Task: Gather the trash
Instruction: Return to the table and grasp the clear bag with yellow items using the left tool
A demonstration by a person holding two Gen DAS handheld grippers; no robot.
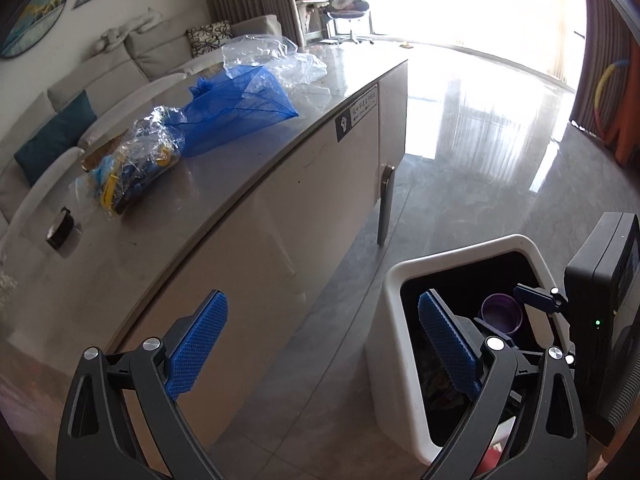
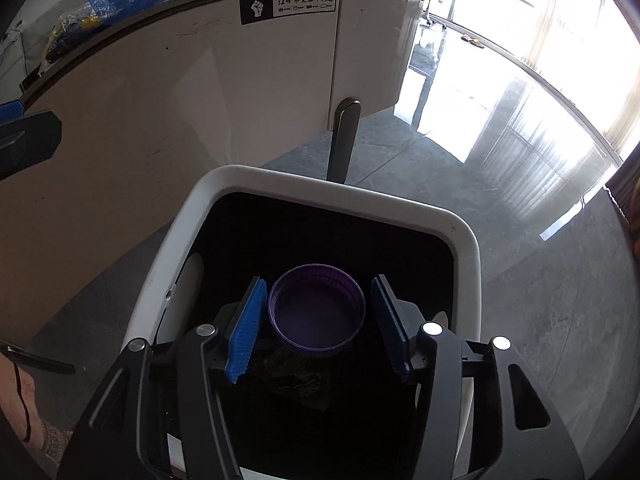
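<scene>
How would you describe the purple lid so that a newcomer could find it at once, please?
Beside the cabinet stands a white bin with a black interior. Over its opening, between the right gripper's fingers, is the purple lid: round, shallow, the only purple thing there.

1 white bin (image 2: 332, 196) holding 1 purple lid (image 2: 316, 314); 1 table (image 1: 256, 152) bearing 1 blue net (image 1: 236, 112), 2 clear plastic wrappers (image 1: 276, 60), 1 black tape roll (image 1: 60, 232); 2 grippers (image 1: 320, 344).

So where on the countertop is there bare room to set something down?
Bare countertop lies along the near edge, between the crumpled wrapper bundle and the edge, and left of it toward the black tape roll. The middle and far end are crowded by blue mesh and clear plastic.
</scene>
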